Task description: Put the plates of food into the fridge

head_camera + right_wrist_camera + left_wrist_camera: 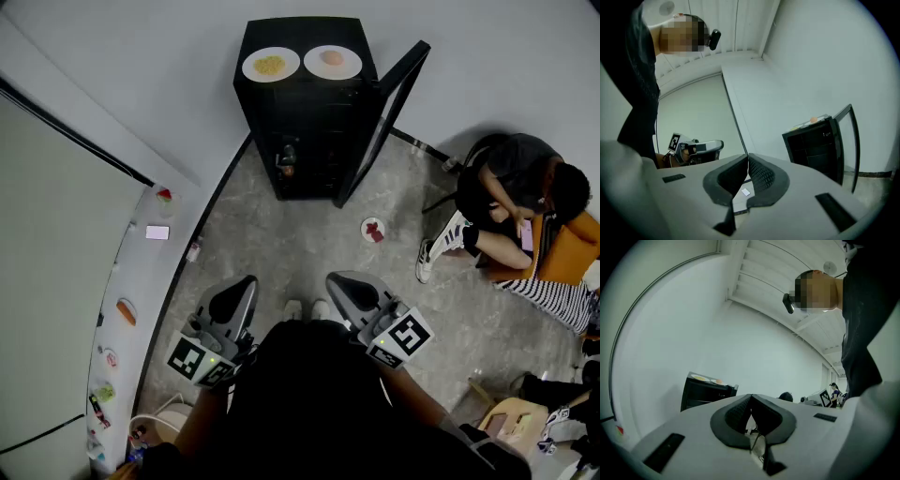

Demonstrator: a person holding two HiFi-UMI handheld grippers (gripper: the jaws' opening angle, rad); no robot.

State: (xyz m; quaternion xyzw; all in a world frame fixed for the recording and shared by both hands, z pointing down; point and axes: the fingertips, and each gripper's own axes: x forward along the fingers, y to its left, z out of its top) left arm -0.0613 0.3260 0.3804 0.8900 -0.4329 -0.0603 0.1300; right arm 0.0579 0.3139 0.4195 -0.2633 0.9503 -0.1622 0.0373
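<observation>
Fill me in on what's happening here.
A person stands facing a black fridge whose door is open, with the left gripper and right gripper held level, both shut and empty. A plate of yellow food and a plate with an orange item sit on top of the fridge, and a small plate lies on the floor near the door. No plate has been picked up yet.
</observation>
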